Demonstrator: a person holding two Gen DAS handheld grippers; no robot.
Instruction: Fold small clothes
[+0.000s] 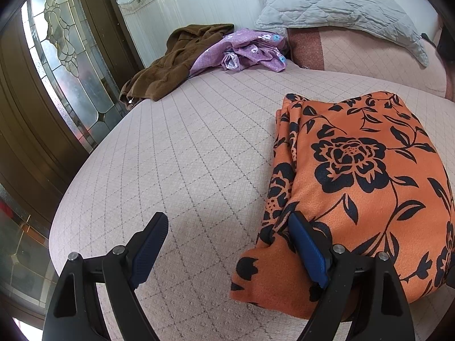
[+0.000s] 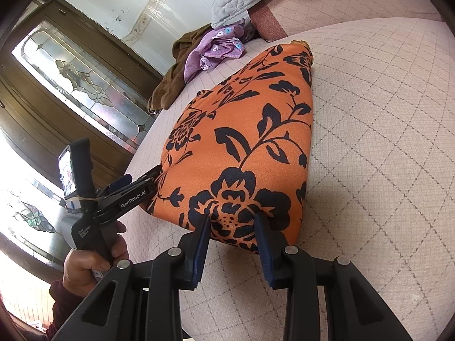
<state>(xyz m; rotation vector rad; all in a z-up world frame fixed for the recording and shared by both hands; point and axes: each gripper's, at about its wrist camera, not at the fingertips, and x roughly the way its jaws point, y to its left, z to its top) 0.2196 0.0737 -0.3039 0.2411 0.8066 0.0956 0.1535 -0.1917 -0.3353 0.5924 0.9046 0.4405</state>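
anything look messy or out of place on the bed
Yes. A brown garment and a purple flowered one lie crumpled in a heap at the far edge of the bed, unfolded. The orange flowered cloth is folded, but one corner sticks out loose near the left gripper.

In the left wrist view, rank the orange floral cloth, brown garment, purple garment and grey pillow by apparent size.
1. Orange floral cloth, though nearest the camera.
2. Grey pillow.
3. Brown garment.
4. Purple garment.
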